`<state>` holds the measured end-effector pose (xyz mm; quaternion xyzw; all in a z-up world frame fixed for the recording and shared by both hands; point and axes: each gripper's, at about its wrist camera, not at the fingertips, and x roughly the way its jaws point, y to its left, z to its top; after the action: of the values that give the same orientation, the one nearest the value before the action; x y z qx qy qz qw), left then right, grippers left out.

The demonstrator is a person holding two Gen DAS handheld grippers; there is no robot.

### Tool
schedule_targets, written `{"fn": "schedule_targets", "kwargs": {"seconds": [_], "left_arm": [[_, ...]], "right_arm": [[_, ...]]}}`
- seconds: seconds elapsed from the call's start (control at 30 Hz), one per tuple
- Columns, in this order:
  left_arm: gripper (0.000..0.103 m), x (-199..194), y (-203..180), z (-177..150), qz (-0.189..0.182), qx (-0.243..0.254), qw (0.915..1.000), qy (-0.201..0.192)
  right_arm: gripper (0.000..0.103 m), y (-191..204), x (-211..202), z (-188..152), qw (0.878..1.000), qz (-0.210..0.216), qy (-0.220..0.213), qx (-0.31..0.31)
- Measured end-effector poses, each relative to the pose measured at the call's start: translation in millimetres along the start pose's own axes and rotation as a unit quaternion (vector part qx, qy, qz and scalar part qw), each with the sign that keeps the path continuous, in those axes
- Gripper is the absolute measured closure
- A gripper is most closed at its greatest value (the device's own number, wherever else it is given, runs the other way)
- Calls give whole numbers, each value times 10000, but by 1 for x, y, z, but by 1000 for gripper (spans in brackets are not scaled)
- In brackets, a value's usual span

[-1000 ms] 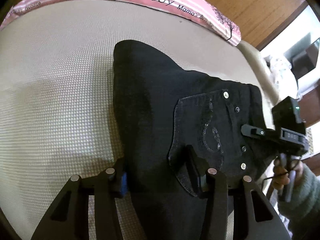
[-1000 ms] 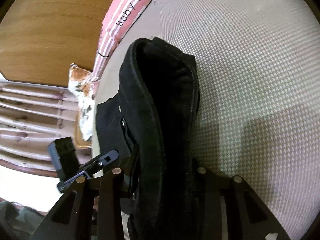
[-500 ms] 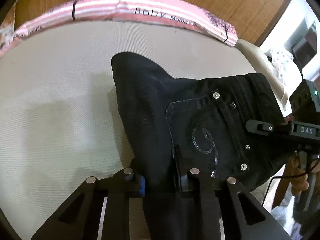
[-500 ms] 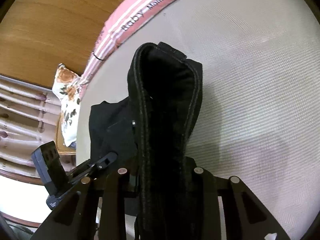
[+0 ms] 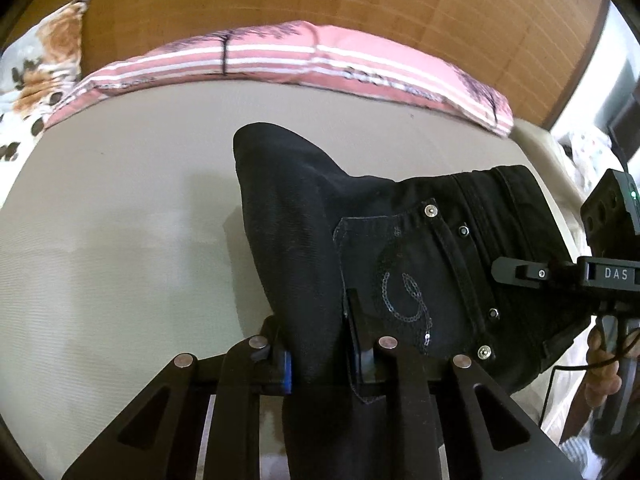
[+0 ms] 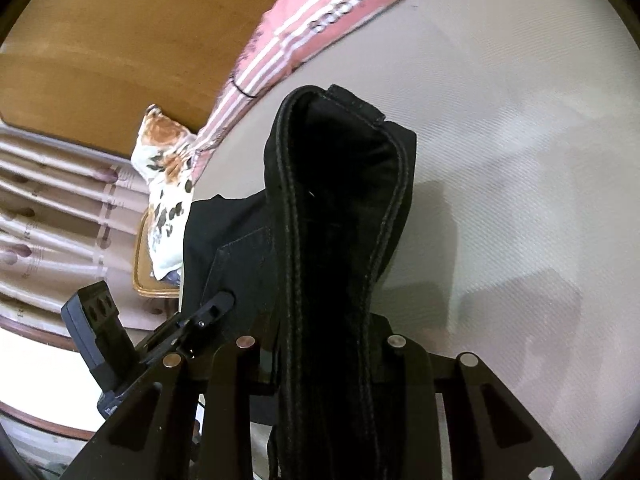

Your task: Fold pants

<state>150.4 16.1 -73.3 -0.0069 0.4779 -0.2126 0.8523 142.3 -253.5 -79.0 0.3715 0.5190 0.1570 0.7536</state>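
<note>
Your left gripper (image 5: 320, 354) and right gripper (image 6: 320, 344) each pinch the black jeans (image 5: 400, 248) above the mattress (image 5: 120, 240).

Likely a home bedroom: mattress (image 5: 120, 240), striped pillow (image 5: 320, 64), wooden headboard (image 5: 360, 4).

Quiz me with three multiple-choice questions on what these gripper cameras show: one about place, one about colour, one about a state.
1. Where does the striped pillow lie?
A. at the bed's far edge, by the wooden wall
B. on the pants
C. on the floor

2. What colour are the pants?
A. blue
B. black
C. white

3. What is the left gripper doing?
A. hanging open
B. clamping the pants
C. holding a pillow

Answers: 1 A, it runs along the mattress edge; 2 B, dark denim throughout; 3 B, fabric is pinched between its jaws.
</note>
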Motion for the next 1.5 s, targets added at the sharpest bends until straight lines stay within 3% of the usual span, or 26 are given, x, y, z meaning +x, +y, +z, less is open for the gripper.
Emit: {"fn": "schedule_targets", "kwargs": {"seconds": [0.27, 0.7, 0.8, 0.87, 0.97, 1.03, 1.17, 1.33, 1.5], "left_arm": [[82, 11, 21, 33, 113, -82, 9998, -142], [82, 43, 33, 79, 298, 157, 9992, -196], [82, 58, 34, 81, 347, 249, 9990, -151], [70, 71, 35, 78, 470, 271, 9985, -47], [49, 93, 39, 67, 857, 346, 9957, -13], [46, 90, 38, 62, 954, 453, 9942, -218], [42, 87, 31, 58, 1220, 664, 9900, -248], [41, 76, 28, 48, 1332, 620, 9889, -238], [38, 63, 27, 28, 1376, 479, 9890, -275]], "right_arm": [[77, 16, 23, 36, 9998, 9, 13, -183], [77, 9, 45, 77, 9999, 21, -128, -93], [76, 3, 52, 79, 9994, -214, -188, -173], [73, -1, 60, 79, 9973, -651, -198, -293], [58, -3, 71, 72, 9899, -1215, -272, -683], [56, -1, 71, 68, 9864, -1345, -398, -853], [51, -2, 67, 65, 9851, -1399, -454, -892], [47, 4, 53, 47, 9778, -1676, -593, -1106], [46, -4, 37, 29, 9807, -1572, -655, -960]]}}
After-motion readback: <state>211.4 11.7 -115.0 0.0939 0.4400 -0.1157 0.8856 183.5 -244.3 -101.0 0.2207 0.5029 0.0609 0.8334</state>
